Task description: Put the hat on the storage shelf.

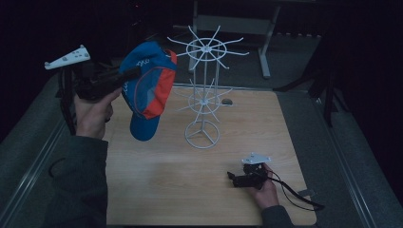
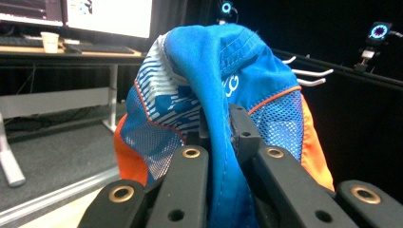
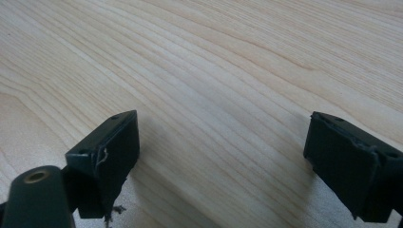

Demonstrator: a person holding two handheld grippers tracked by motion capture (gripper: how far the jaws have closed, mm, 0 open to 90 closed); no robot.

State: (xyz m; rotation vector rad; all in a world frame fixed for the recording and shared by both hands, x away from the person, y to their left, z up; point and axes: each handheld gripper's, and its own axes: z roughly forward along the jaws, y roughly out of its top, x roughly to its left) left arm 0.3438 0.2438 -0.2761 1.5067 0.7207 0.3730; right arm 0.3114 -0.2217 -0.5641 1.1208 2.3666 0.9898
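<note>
High view is showing the left gripper lifting the cap beside the wire rack; left gripper view is showing jaws clenching its fabric. Right gripper is resting released over the table.

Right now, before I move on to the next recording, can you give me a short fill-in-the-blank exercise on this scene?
1. The left tongs are shut on a blue and orange ____.
2. The white wire rack stands on the wooden ____.
3. The right tongs rest low over the table with their jaws ____.
4. The cap is held to the ____ of the rack in the high view.

Missing words: cap; table; open; left
</note>
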